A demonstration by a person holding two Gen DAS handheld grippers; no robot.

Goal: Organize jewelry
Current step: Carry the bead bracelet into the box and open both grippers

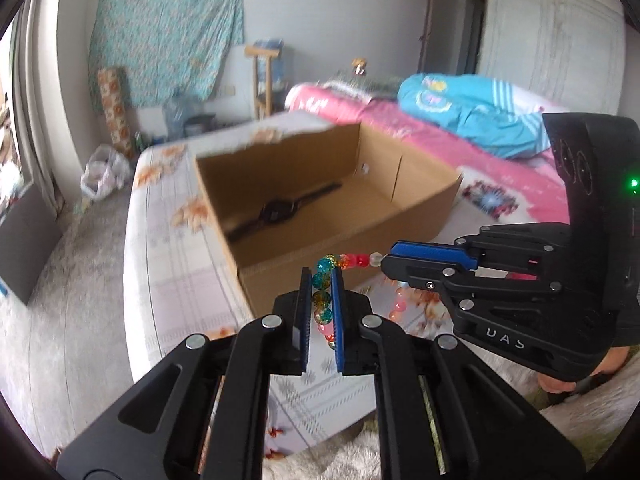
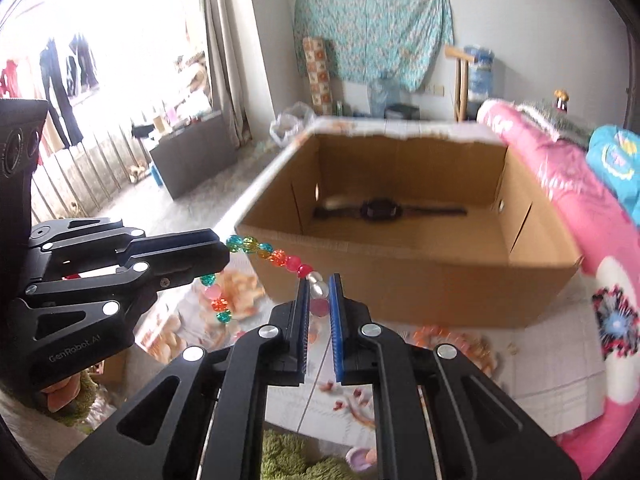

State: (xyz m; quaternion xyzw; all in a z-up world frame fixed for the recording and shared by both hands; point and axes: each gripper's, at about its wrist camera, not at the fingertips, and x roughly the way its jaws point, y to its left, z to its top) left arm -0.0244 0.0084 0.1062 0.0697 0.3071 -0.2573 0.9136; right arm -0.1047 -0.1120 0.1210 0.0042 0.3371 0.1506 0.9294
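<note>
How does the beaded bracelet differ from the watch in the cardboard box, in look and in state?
The beaded bracelet is many-coloured, with glassy round beads; the watch is dark and flat. The bracelet hangs in the air, gripped between the left gripper and right gripper; the watch lies untouched on the floor of the cardboard box. Both are wrist jewelry.

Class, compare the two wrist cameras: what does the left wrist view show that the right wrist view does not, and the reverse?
Only the left wrist view: a white wardrobe beyond the bed.

Only the right wrist view: clothes hanging outside a bright window.

Both: the cardboard box with a black watch inside, and the bead bracelet gripped between the left gripper and right gripper.
</note>
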